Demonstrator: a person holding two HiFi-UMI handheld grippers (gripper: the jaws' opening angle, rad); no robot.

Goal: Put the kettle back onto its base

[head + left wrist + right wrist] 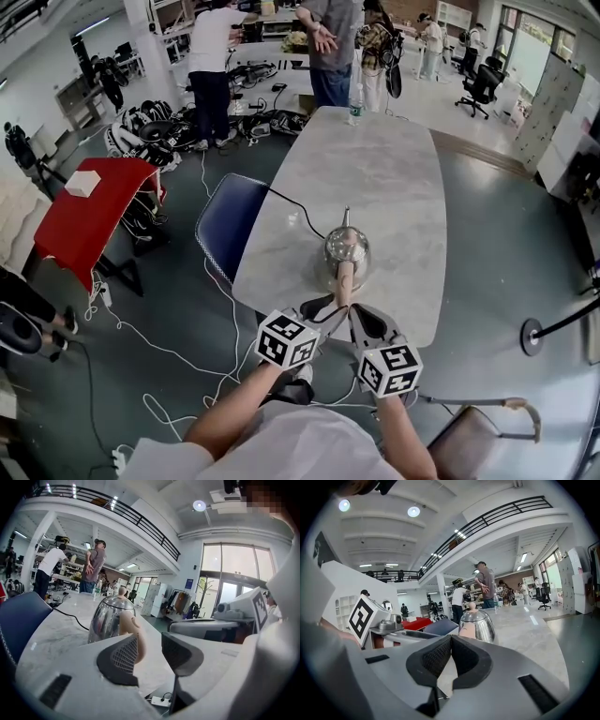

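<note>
Kettle [346, 251] sits mid-frame on the table [398, 169]. Left gripper [150, 649] is spread apart and empty, right gripper [450, 654] is pinched together.

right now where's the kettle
In the head view the kettle stands at the near end of the marble table, centre frame, just beyond the left gripper and right gripper.
</note>
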